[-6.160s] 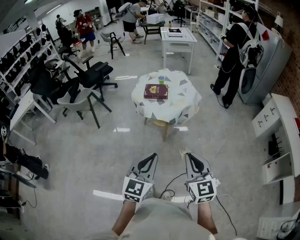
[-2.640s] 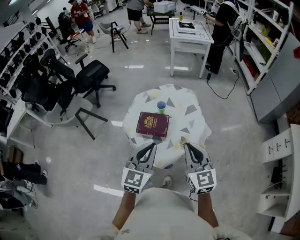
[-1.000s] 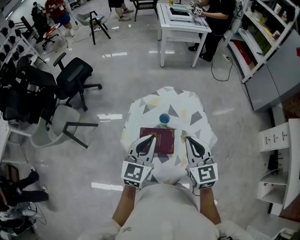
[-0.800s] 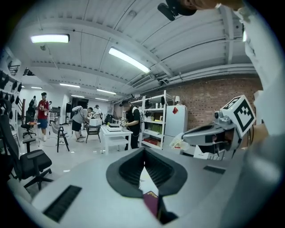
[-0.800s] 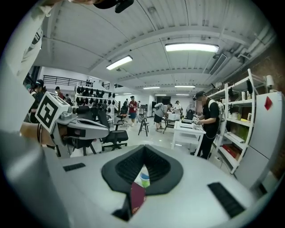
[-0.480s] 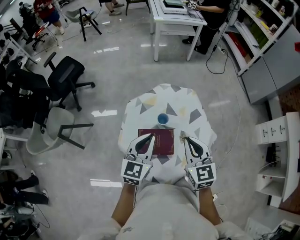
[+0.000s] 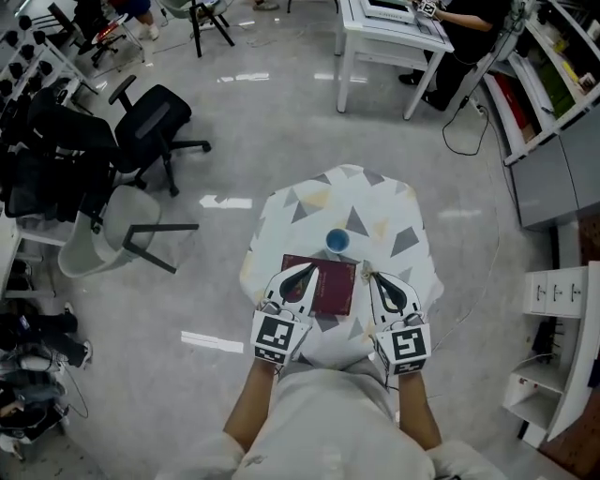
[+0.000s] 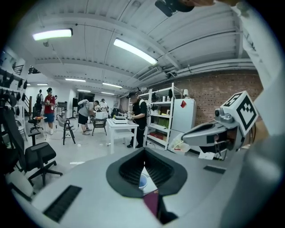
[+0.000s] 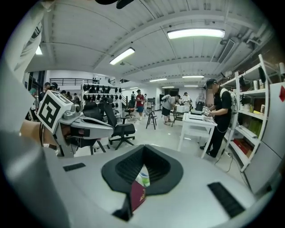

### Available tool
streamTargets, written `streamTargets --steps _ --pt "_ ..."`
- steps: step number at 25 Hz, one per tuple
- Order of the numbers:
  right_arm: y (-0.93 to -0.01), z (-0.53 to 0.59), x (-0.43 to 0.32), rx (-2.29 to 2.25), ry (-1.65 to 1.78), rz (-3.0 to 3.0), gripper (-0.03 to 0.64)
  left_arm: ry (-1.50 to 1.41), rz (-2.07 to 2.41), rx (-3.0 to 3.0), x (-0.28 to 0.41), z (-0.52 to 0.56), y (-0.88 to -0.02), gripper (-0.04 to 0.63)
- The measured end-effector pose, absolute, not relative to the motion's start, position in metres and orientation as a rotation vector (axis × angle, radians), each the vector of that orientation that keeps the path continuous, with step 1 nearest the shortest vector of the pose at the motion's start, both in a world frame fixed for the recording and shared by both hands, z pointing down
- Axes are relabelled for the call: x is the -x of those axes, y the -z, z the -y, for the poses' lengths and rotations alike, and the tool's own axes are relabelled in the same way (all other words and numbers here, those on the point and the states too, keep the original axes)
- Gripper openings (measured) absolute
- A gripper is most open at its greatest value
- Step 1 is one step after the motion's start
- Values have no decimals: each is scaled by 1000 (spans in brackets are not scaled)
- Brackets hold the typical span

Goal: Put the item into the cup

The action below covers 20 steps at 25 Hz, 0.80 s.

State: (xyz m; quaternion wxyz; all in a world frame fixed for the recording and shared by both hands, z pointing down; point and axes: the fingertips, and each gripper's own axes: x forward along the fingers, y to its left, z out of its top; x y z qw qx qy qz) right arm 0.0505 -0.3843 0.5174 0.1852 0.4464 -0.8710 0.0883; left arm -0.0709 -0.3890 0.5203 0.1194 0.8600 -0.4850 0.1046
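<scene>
The cup [image 7: 337, 241] is blue and stands upright on a small table [image 7: 375, 211] draped in a pale cloth with grey and yellow triangles. Just on the person's side of the cup lies a maroon book [image 7: 334, 287], flat on the cloth, its far edge close to the cup but apart from it.

The left gripper [image 7: 307, 270] hangs on the near side of the cup, over the book's left half. Its own view shows its jaws with tips together and nothing between them; the cup and a corner of the book show through the loop behind the tips.

The right gripper [image 7: 373, 276] is level with the left one, nearer than the cup and to its right, just past the book's right edge. Its jaws are closed too, and a small pale, crumpled item [image 8: 180, 145] sticks out from their tips. The left gripper view shows it pinched there, off the cloth. The item is near the cup but not in it or above it.

Well beyond the cup stands a white table [image 7: 389, 28] with a person [image 7: 469, 14] at its right end. Far to the cup's left are a black chair [image 7: 155, 117] and, nearer, a grey chair [image 7: 98, 244].
</scene>
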Motion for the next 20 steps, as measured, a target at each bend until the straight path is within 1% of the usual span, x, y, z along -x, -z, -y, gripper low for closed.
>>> streamTargets --steps 8,20 --pt "-547 411 -56 -1119 -285 2474 5 -328 1486 -2399 65 398 -547 12" --pt "-592 431 -39 -939 -343 2495 5 -345 1525 -2284 55 409 -586 12"
